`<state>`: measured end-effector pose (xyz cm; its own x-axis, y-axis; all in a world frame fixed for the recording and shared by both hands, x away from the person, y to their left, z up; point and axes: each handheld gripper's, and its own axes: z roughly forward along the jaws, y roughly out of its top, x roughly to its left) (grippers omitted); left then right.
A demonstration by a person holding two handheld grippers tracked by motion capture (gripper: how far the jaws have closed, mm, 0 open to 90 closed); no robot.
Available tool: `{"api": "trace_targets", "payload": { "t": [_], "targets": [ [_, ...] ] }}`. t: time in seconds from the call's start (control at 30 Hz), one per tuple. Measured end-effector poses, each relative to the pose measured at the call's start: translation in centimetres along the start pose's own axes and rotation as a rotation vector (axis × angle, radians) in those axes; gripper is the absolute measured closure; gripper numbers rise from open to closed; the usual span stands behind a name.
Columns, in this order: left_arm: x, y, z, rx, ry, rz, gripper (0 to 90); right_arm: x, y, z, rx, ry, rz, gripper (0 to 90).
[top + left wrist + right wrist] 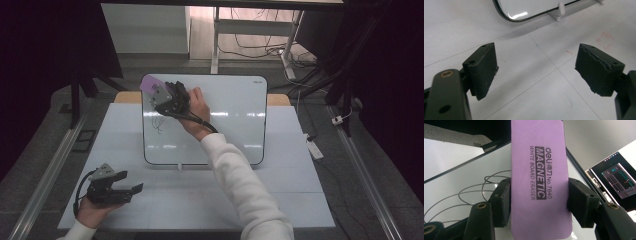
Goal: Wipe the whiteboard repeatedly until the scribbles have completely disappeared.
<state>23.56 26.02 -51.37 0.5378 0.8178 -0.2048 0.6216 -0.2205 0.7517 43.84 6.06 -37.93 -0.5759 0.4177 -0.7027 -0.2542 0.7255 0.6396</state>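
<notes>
Currently right claw [159, 95] clamped on purple eraser [540, 180], at whiteboard's [235, 120] far-left corner, above pen scribbles [159, 122]. Left claw [131, 189] wide open, empty, idle near desk's [290, 200] near-left corner. Advice: keep eraser flat on board, sweep down over marks, firm even pressure.

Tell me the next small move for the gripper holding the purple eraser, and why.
Probably bring the eraser down and toward the person onto the pen scribbles and wipe across them. The right gripper is shut on the eraser at the whiteboard's upper left corner, and the looping marks lie just below it, not yet wiped. The left gripper rests open on the table, away from the board.
</notes>
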Motion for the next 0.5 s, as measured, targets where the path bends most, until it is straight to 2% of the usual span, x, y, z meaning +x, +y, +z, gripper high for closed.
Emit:
{"api": "trace_targets", "payload": {
  "t": [0.13,0.17,0.2,0.23,0.3,0.37,0.43,0.47,0.5],
  "targets": [
    [0.0,0.0,0.0,0.000,0.000,0.000,18.4,0.5,0.0,0.0,0.000,-0.007,-0.049,39.7],
    [0.0,0.0,0.0,-0.001,-0.001,0.000,18.4,0.6,0.1,-0.2,0.026,-0.010,-0.093,39.8],
    [0.0,0.0,-0.1,-0.002,-0.001,-0.002,18.4,1.0,0.0,-0.2,0.023,-0.008,-0.112,39.8],
    [0.0,0.0,-0.1,-0.001,-0.001,-0.001,18.4,1.2,-0.1,-0.2,0.031,-0.011,-0.158,39.8],
    [0.1,0.0,-0.1,0.000,-0.002,-0.002,18.4,1.7,-0.2,-0.5,0.079,-0.019,-0.225,39.8],
    [0.1,0.0,-0.1,0.000,-0.001,-0.002,18.4,2.1,-0.5,-0.7,0.073,-0.028,-0.267,39.9],
    [0.0,0.0,0.0,0.001,0.000,-0.003,18.4,1.8,-0.5,-0.7,0.089,-0.031,-0.264,39.9],
    [0.0,0.0,0.0,0.002,0.000,-0.002,18.4,1.5,-0.5,-0.8,0.108,-0.045,-0.251,39.9],
    [0.0,0.0,0.0,0.003,-0.002,-0.001,18.3,1.3,-0.5,-0.8,0.097,-0.069,-0.236,39.9]
  ]
}}
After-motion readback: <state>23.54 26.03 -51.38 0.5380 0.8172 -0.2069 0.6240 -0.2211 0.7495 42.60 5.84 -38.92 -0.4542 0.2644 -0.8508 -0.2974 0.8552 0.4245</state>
